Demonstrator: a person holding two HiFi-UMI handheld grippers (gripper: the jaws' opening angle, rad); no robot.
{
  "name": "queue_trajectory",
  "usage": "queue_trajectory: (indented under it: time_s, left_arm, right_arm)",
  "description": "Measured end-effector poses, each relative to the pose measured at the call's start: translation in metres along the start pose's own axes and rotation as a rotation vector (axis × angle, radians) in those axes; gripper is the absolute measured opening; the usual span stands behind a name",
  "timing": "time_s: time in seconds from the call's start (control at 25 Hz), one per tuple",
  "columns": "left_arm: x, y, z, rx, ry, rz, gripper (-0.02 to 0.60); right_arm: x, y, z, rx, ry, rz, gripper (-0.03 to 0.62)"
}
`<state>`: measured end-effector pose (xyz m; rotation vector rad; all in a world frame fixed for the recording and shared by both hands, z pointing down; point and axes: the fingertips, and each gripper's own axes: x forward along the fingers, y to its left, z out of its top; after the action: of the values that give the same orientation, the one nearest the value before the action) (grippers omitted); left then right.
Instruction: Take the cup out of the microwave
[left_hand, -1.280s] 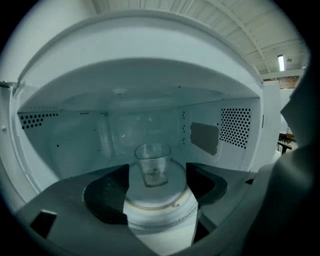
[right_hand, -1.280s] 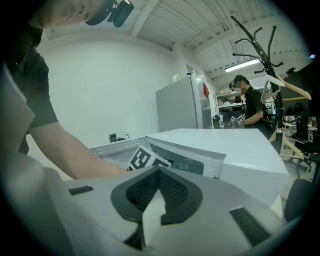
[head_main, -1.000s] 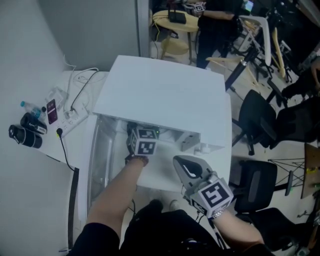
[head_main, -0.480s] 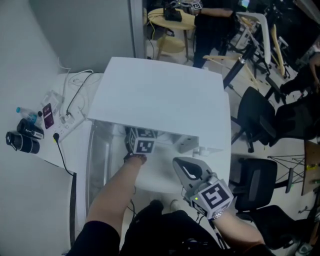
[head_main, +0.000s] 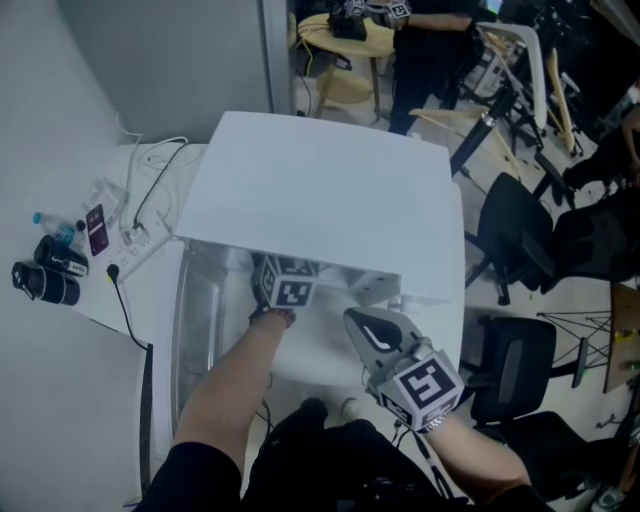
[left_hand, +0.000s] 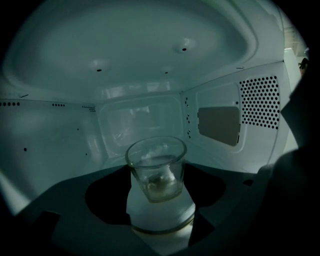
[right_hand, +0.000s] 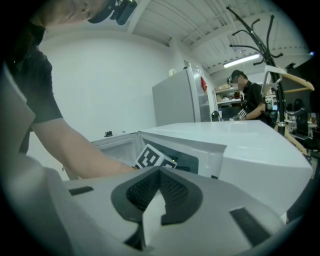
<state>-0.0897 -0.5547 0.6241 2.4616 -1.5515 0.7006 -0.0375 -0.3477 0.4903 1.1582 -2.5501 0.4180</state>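
A clear glass cup (left_hand: 156, 170) stands upright on the white turntable (left_hand: 161, 222) inside the microwave (head_main: 320, 190). My left gripper (left_hand: 160, 182) reaches into the cavity and its dark jaws flank the cup on both sides. They are closing, with a thin gap still showing at each side of the glass. In the head view only its marker cube (head_main: 290, 287) and the forearm show at the microwave's mouth; the cup is hidden there. My right gripper (head_main: 357, 324) hovers outside, in front of the control panel, shut and empty.
The microwave door (head_main: 195, 315) hangs open at the left. A power strip (head_main: 135, 240), cables, a phone and a black bottle (head_main: 42, 280) lie on the table to the left. Office chairs (head_main: 515, 240) crowd the right side. A person stands in the background.
The head view drifted slightly. Both grippers kept their places, the left one still in the microwave's mouth.
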Motion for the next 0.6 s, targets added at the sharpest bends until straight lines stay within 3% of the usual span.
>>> queue_trajectory:
  time_s: [0.6]
  left_arm:
    - [-0.027, -0.005, -0.010, -0.003, 0.001, 0.032, 0.321]
  right_arm:
    - [-0.009, 0.010, 0.002, -0.013, -0.005, 0.024, 0.014]
